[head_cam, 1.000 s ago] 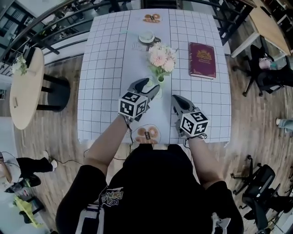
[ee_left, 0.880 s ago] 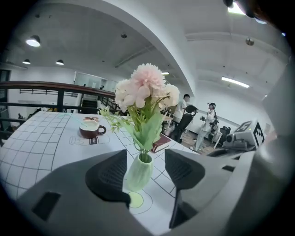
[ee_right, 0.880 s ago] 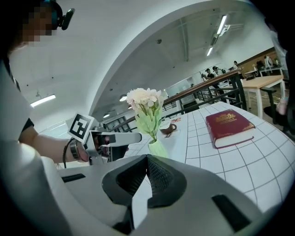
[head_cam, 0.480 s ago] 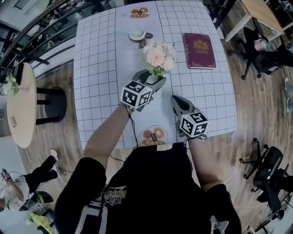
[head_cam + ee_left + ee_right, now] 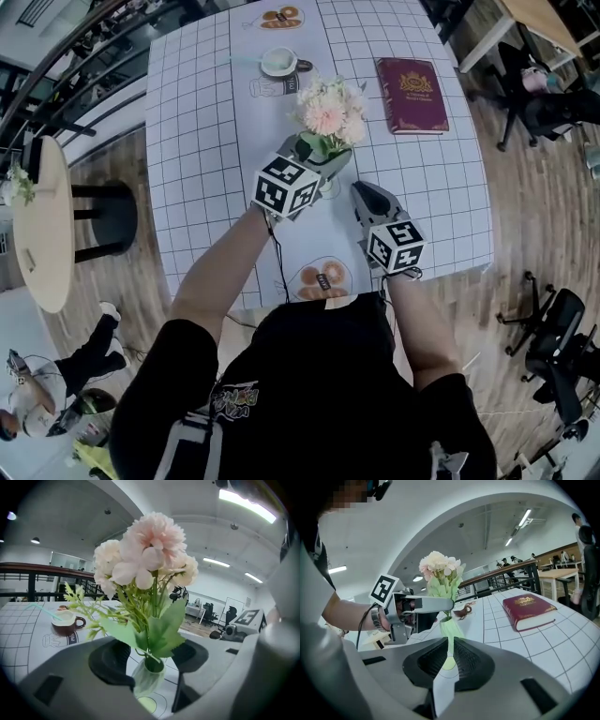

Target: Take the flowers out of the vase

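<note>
A bunch of pale pink flowers [image 5: 330,106] stands in a small pale green vase [image 5: 327,186] in the middle of the gridded tablecloth [image 5: 197,141]. My left gripper [image 5: 316,153] is open and its jaws have just been opening. The green stems [image 5: 152,620] just above the vase [image 5: 149,679] stand between them, and the pads do not press on them. My right gripper [image 5: 362,189] is shut and empty, low over the cloth just right of the vase. In the right gripper view the vase [image 5: 451,630] shows beyond the shut fingertips, with the left gripper [image 5: 424,604] at stem height.
A dark red book [image 5: 412,82] lies to the right of the flowers. A coffee cup on a saucer [image 5: 279,62] and a plate of doughnuts [image 5: 279,16] sit at the far side. Another plate of pastries [image 5: 323,279] is at the near edge. A round side table [image 5: 37,225] stands at left.
My left gripper has moved forward to the flowers and its jaws stand wider, now either side of the stems. The right gripper has sunk a little beside the vase.
</note>
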Motion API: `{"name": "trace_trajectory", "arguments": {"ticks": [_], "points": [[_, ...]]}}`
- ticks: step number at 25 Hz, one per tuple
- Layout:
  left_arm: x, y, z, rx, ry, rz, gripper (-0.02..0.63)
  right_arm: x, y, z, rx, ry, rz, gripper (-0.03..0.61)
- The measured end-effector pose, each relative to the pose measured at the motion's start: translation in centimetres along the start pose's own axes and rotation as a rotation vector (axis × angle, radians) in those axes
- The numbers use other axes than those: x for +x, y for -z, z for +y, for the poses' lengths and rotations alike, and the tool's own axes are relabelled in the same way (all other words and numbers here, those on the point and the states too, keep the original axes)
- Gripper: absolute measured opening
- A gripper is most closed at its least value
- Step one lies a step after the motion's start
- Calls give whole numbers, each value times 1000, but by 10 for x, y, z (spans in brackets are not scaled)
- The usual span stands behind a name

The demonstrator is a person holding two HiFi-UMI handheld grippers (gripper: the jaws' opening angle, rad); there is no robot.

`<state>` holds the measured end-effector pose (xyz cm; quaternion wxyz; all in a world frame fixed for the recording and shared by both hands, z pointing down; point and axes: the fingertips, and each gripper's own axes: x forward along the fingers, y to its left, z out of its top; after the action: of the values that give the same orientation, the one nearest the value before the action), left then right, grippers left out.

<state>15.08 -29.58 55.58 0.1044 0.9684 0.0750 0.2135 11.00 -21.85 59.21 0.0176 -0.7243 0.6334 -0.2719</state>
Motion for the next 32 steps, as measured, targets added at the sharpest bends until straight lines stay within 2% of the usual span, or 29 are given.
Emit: {"name": "trace_trajectory", "arguments": {"ticks": [1, 3, 5, 10, 20, 32], "points": [[-1, -1, 1, 1, -1, -3, 239, 4, -2, 0, -16, -2, 0, 36], [-3, -1, 1, 3, -4, -6, 204, 13, -4, 0, -44, -10, 7, 135], [-4, -2, 2, 6, -7, -9, 168, 22, -5, 0, -71, -14, 15, 146], [-5, -3, 1, 24, -5, -10, 128, 44, -7, -1, -115, -24, 35, 206], [-8, -3, 2, 4, -13, -12, 106, 71, -15, 8, -279, -72, 59, 227], [-14, -12, 1, -17, -49, -54, 88, 72, -13, 4, -265, -79, 53, 225]]}}
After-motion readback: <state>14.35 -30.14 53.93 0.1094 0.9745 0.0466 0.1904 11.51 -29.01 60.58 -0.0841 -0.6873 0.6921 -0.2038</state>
